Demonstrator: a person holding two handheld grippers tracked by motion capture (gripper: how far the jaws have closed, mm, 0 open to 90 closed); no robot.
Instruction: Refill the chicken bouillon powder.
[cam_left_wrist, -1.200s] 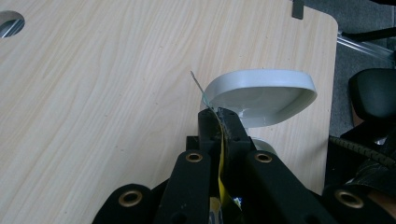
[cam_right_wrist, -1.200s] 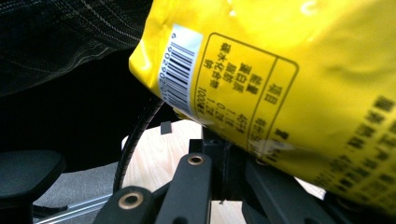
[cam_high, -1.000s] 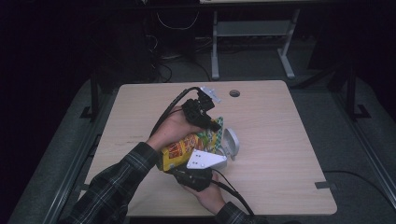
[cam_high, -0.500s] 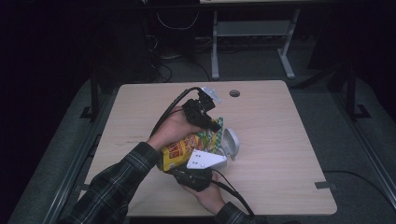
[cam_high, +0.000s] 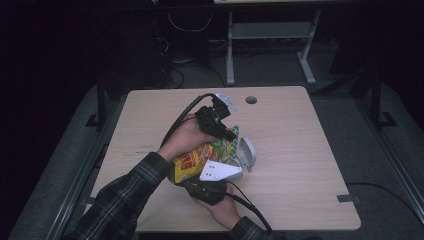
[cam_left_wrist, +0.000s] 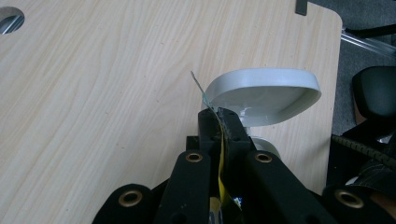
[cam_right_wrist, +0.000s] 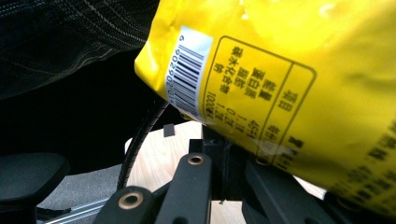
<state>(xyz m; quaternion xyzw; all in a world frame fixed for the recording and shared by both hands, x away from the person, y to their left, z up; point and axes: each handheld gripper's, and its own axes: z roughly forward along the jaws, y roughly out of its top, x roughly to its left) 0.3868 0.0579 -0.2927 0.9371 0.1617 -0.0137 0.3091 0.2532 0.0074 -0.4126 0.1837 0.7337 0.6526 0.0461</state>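
The yellow snack bag (cam_high: 200, 156) is held above the table's (cam_high: 300, 150) centre, pinched by the left gripper (cam_left_wrist: 219, 122) and right gripper (cam_right_wrist: 224, 154). Uneven pulling risks spillage beyond the white bowl (cam_left_wrist: 261, 95).

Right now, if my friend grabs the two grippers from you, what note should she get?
Left gripper: shut on the top edge of the yellow snack bag.
Right gripper: at the bag's bottom edge, fingers close together; whether it grips is unclear.
The bag is held up between both, beside the grey bowl, which sits tilted on the table.
Done: bag picked up.
Left: probably tipping snacks into the bowl; none seen there yet.
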